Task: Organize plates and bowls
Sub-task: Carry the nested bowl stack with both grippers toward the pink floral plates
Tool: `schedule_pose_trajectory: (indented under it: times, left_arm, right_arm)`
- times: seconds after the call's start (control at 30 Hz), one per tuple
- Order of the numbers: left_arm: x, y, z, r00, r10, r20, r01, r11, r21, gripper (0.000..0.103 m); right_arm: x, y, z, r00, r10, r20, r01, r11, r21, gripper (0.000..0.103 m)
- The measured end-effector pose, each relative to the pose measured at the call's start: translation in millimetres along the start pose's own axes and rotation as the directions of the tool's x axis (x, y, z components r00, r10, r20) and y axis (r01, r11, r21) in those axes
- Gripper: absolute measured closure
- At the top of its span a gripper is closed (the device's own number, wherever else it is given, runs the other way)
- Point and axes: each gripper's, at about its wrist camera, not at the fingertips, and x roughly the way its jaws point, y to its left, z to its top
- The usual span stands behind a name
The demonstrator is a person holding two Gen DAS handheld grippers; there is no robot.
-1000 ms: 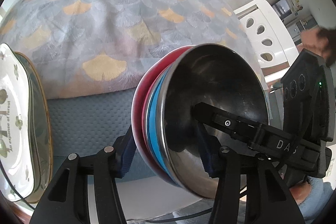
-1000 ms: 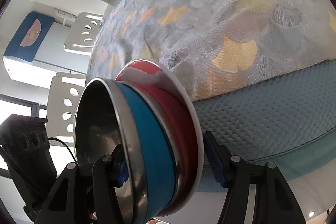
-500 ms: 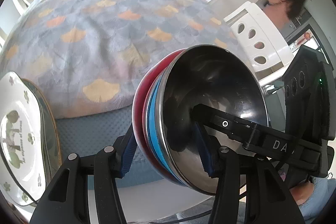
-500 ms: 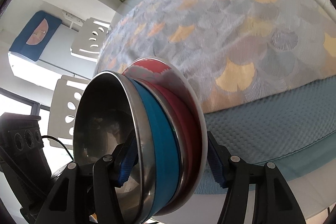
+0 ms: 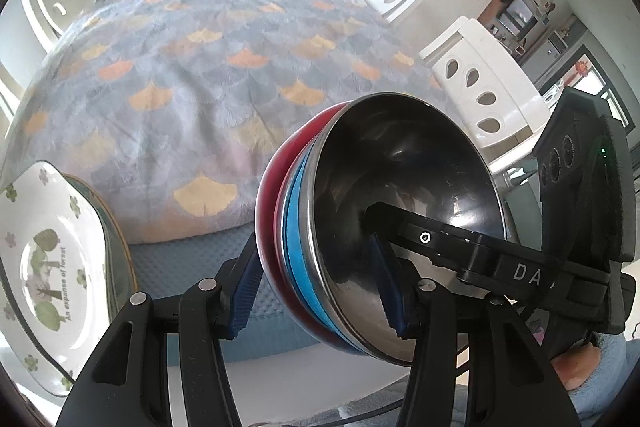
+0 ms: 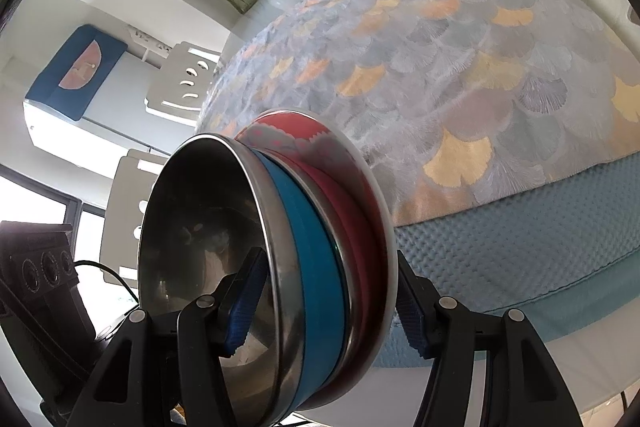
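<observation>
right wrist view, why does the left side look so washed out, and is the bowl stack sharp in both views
Right wrist view: the window behind the steel bowl is blown out by daylight, so that side loses detail; the stack's far red rim looks slightly soft. Left wrist view: evenly lit, the steel bowl shows glare streaks and mirrors the gripper; the tablecloth bulges from fisheye distortion.

Bright daylight, window glare, strong fisheye bending and dark vignette corners.

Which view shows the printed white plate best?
The left wrist view: the white plate lies at the left edge, showing its tree print and lettering, another dish beneath it. The right wrist view does not show it at all.
</observation>
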Motion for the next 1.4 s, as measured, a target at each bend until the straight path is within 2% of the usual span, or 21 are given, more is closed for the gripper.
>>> schedule_pose_trajectory:
  times: [0.53,1.0,1.4]
  left_arm:
    - [-16,8,4,0.999,0.019,0.035,-0.02,1.0,0.02,0.054]
    - [-35,34,-2,0.998,0.018,0.06,-0.018,1.0,-0.006,0.054]
    - [-54,55,-10,0.996,0.045,0.083,-0.044,0.999,-0.006,0.054]
  right_arm:
    - [2,20,2,1.0,0.007,0.018,-0.007,1.0,-0.019,0.044]
    - [18,42,-9,1.0,0.008,0.005,-0.008,1.0,-0.03,0.044]
    - [31,64,-19,1.0,0.023,0.0,-0.023,0.999,-0.044,0.044]
